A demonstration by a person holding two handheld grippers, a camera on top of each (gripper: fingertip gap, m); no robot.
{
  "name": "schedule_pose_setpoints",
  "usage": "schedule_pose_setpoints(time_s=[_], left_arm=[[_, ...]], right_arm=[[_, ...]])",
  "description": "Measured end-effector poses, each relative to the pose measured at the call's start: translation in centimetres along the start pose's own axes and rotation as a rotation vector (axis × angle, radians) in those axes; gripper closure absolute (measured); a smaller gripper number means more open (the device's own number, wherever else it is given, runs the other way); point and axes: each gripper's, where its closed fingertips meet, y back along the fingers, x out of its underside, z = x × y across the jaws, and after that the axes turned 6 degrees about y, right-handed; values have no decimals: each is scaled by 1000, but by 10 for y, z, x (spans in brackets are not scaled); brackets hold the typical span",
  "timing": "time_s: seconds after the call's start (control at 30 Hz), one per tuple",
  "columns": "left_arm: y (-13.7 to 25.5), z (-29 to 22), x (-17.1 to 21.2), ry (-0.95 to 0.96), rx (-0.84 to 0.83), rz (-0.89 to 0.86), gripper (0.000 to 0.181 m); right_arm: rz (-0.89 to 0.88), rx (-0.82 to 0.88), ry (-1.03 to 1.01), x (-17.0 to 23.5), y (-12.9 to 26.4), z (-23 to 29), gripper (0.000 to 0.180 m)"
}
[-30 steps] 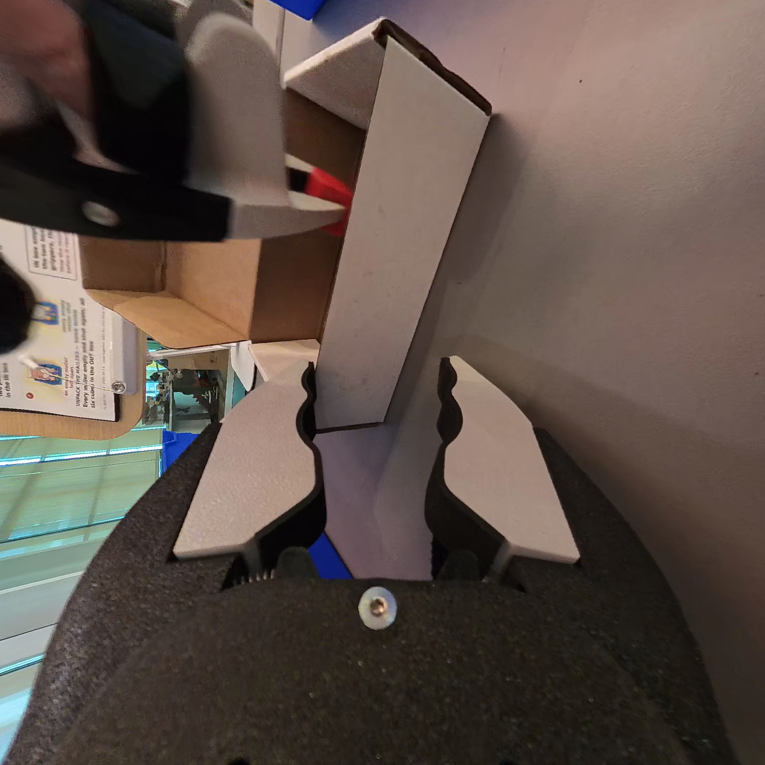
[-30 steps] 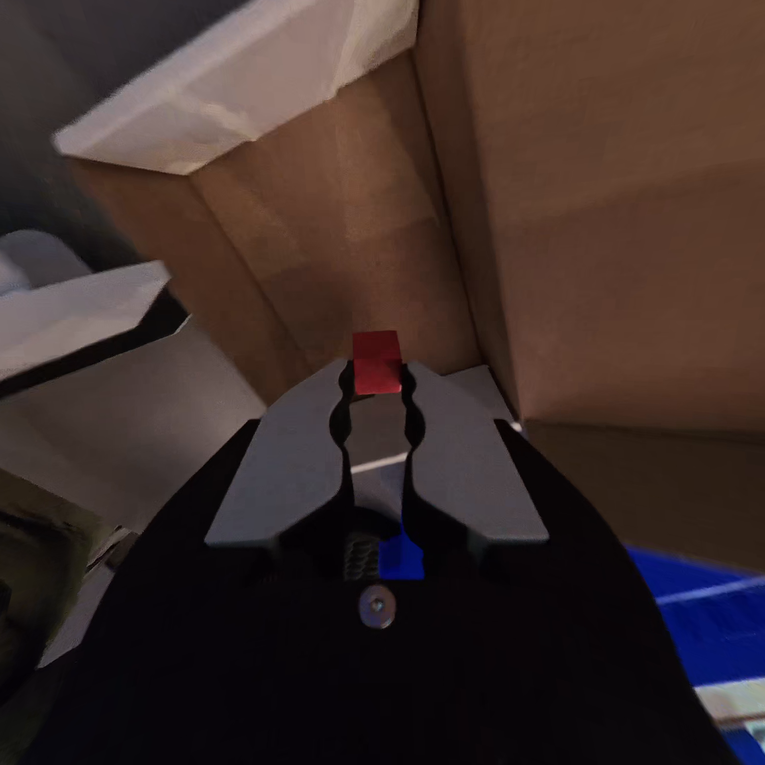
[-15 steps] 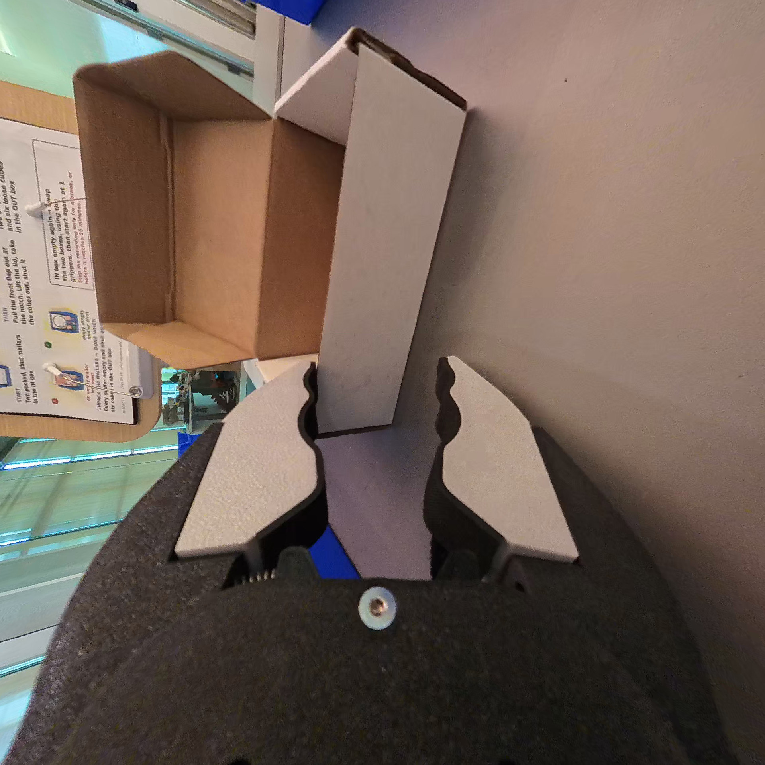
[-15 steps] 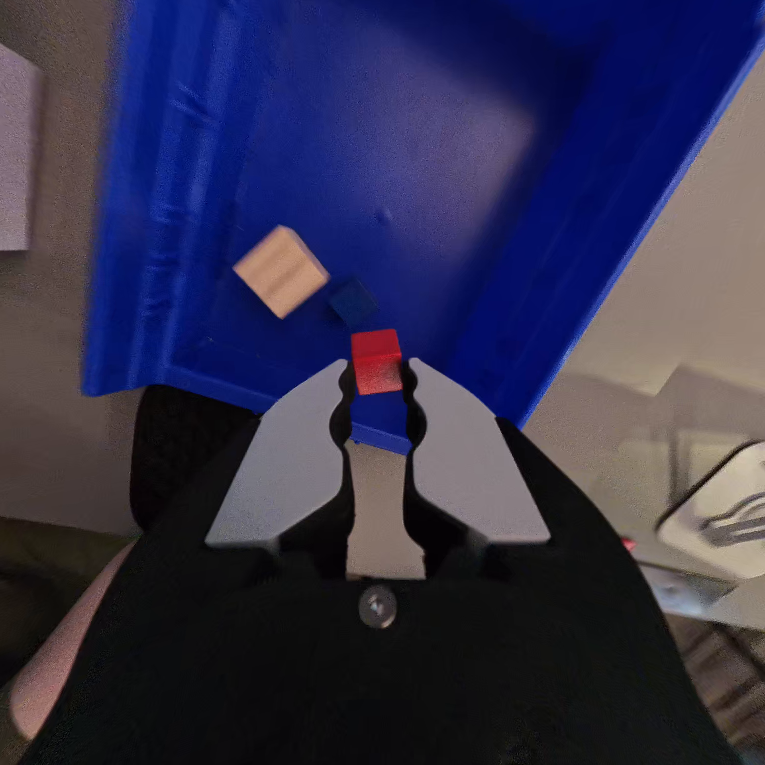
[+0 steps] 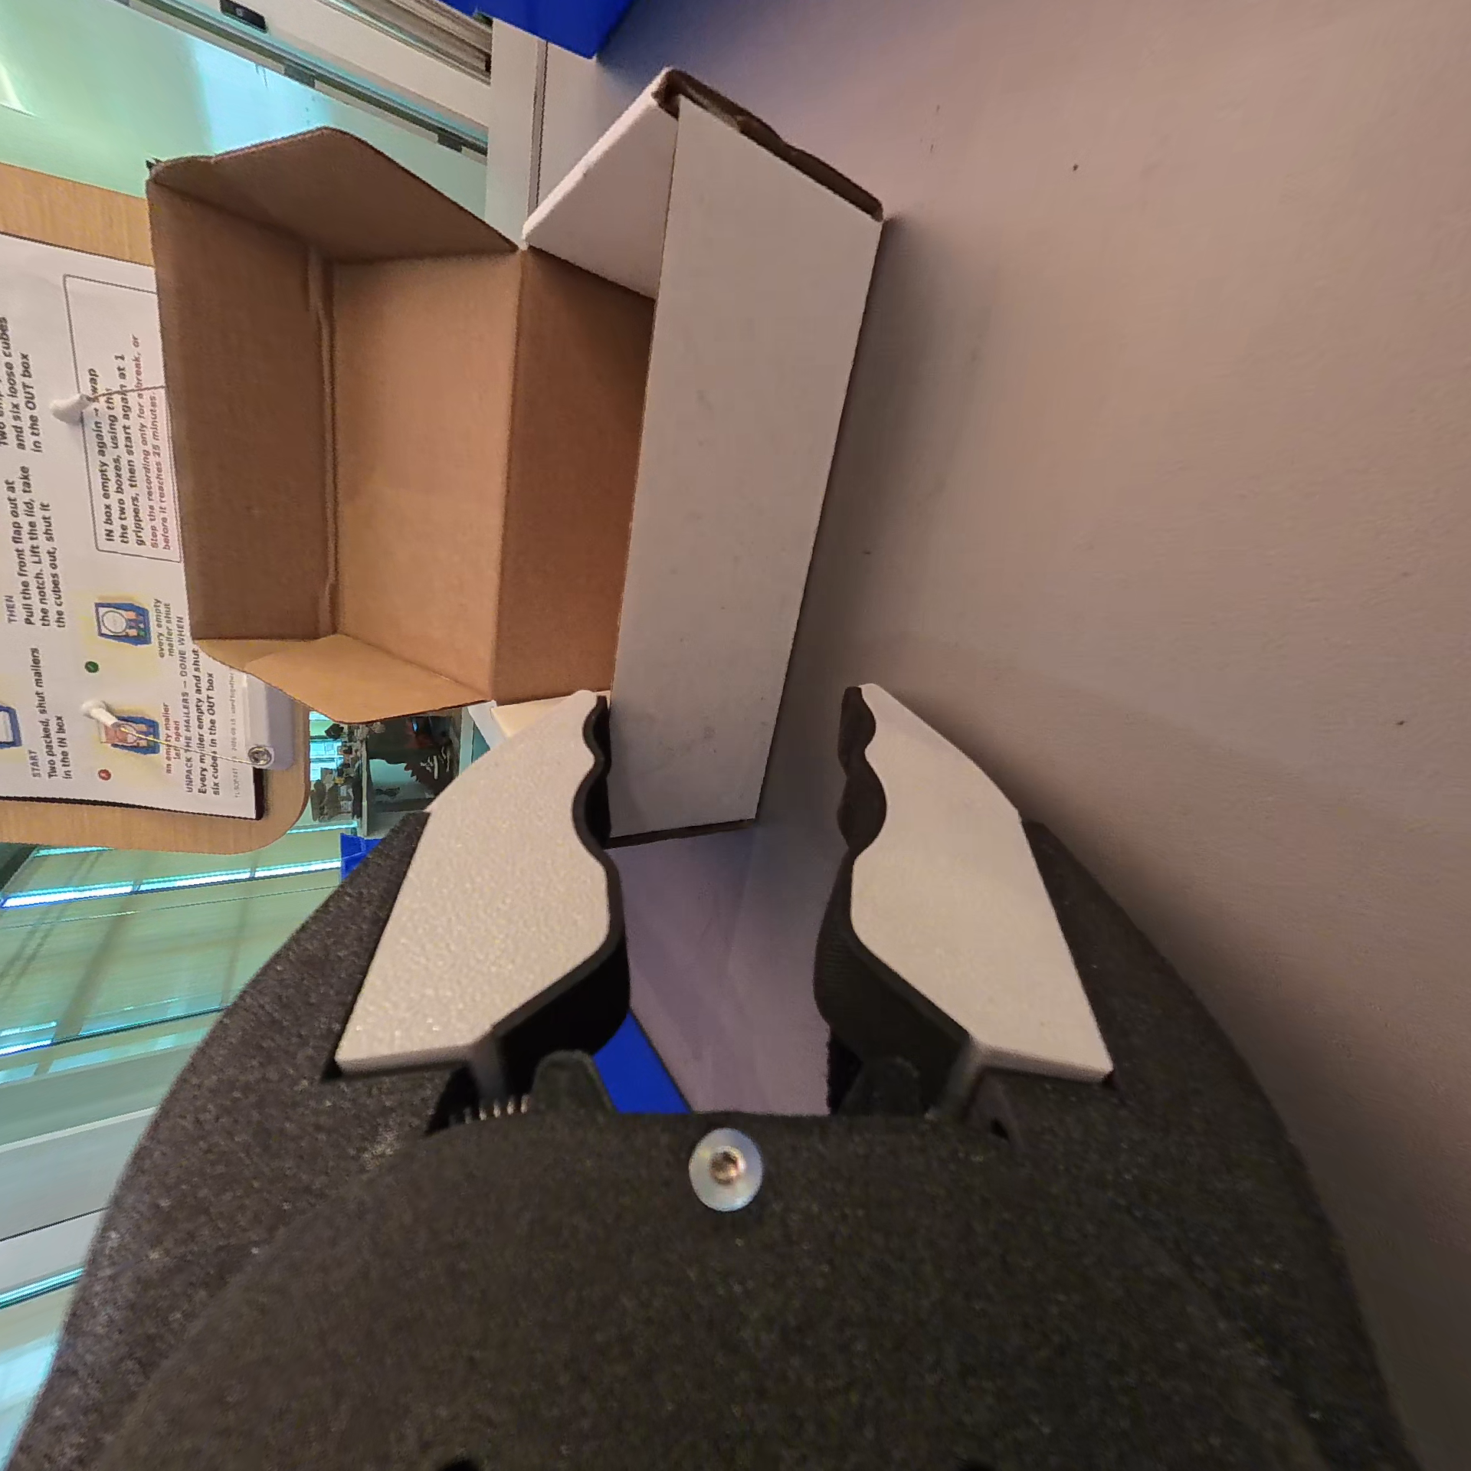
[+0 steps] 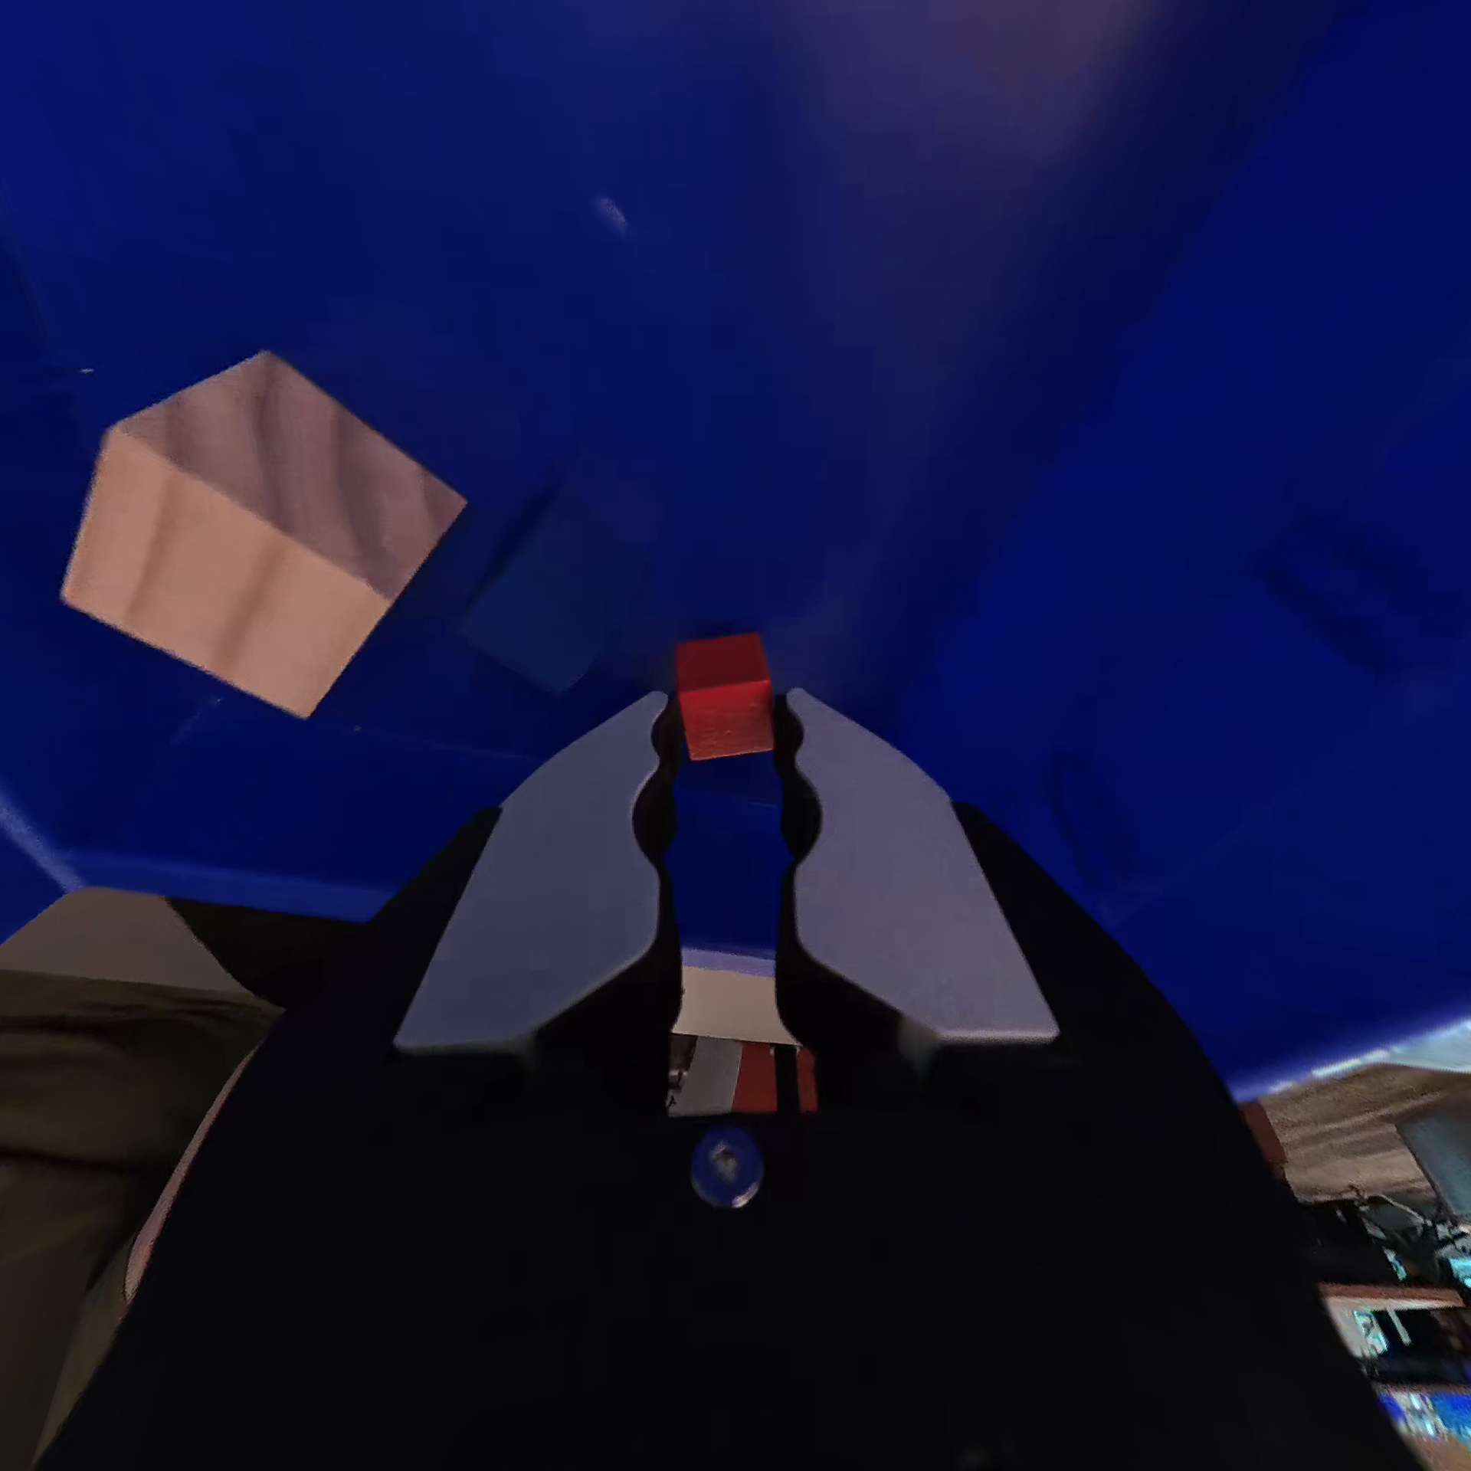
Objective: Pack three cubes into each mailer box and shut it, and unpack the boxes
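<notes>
My right claw (image 6: 723,704) pinches a red cube (image 6: 723,694) over the blue bin (image 6: 875,318), where a pale cube (image 6: 247,533) and a blue cube (image 6: 549,605) lie. My left claw (image 5: 724,748) gapes wide beside the open mailer box (image 5: 740,446) on the tabletop (image 5: 1154,517).

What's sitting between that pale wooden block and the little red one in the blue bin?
A blue cube, hard to spot against the blue bin. The right wrist view shows it between the pale block and the red cube in the right hand-held gripper.
</notes>
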Motion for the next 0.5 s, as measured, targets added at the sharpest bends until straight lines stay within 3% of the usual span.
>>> schedule_pose_setpoints(time_s=[0.3,0.5], left_arm=[[0,0,0,1,0,-1,125],[0,1,0,15,4,1,124]], right_arm=[[28,17,-30,4,-10,-8,152],[-49,61,-52,6,13,-7,150]])
